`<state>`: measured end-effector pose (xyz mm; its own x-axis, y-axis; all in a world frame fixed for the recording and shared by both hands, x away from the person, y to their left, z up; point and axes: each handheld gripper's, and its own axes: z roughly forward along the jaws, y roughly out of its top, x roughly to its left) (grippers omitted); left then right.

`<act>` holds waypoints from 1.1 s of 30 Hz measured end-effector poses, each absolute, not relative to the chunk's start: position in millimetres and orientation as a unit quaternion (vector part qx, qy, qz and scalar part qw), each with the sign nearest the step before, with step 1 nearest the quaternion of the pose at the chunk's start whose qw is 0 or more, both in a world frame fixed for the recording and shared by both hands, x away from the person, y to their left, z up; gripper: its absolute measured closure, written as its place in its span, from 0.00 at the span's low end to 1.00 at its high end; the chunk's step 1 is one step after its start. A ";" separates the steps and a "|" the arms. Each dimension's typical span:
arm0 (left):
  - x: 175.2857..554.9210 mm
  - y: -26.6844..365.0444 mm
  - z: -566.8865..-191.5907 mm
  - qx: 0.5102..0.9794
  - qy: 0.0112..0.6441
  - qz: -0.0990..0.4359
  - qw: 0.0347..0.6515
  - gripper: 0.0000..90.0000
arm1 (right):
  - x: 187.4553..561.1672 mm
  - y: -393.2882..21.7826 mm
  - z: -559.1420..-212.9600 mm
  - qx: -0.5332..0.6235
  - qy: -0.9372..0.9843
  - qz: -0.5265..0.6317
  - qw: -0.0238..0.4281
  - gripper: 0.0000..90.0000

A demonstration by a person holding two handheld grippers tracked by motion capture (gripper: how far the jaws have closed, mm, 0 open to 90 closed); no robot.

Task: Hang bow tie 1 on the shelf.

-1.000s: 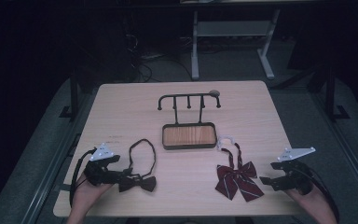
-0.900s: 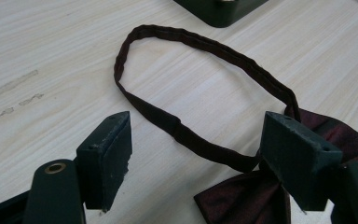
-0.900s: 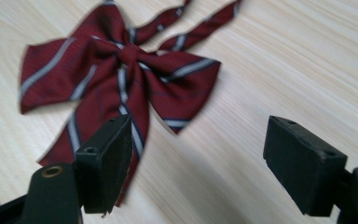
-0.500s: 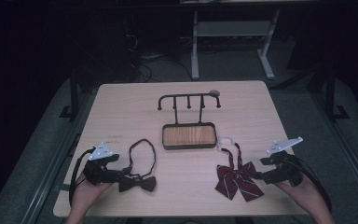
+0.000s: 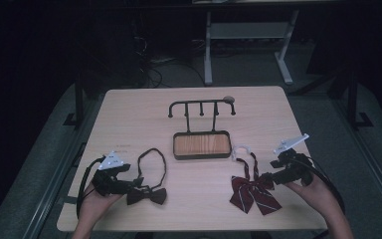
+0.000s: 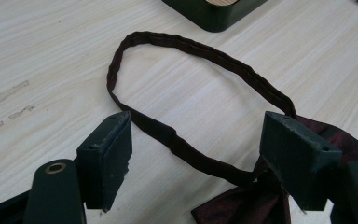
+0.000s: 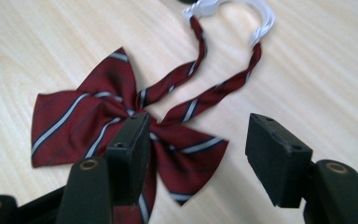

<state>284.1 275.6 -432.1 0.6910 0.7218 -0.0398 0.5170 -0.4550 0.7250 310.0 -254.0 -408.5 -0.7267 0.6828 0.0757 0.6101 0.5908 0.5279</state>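
A dark bow tie [image 5: 148, 195] with a looped strap [image 5: 152, 160] lies at the table's front left. My left gripper [image 5: 132, 185] stands open at its knot. In the left gripper view the strap [image 6: 186, 44] runs between the open jaws, and the bow [image 6: 242, 205] lies under the right one. A red striped bow tie [image 5: 253, 195] lies at the front right. My right gripper [image 5: 264, 178] hovers over its right wing. Its jaws have just been closing, but the pads still stand apart over the bow [image 7: 84, 121] without pressing it.
A black hook rack on a wood-inlaid tray [image 5: 201, 144] stands at the table's middle; its corner [image 6: 214, 14] shows in the left gripper view. A white elastic loop [image 7: 261, 18] ends the red tie's straps. The table's front edge is just under both hands.
My right gripper has moved left from the table's right edge to the red bow tie, and its jaws have narrowed. The left gripper and both ties have stayed put.
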 end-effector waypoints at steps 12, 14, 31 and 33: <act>282.4 277.8 -432.3 0.845 0.367 0.139 0.364 0.29 | 331.3 -239.5 -399.7 0.361 0.895 0.255 0.062 0.48; 281.4 278.7 -432.1 0.844 0.368 0.140 0.364 0.29 | 334.8 -237.1 -399.6 0.358 0.897 0.253 0.058 0.50; 276.7 283.1 -432.5 0.837 0.379 0.140 0.368 0.29 | 368.2 -219.3 -395.6 0.338 0.913 0.219 0.059 0.59; 276.2 283.8 -431.9 0.837 0.380 0.139 0.368 0.29 | 371.9 -216.1 -395.4 0.336 0.915 0.217 0.057 0.58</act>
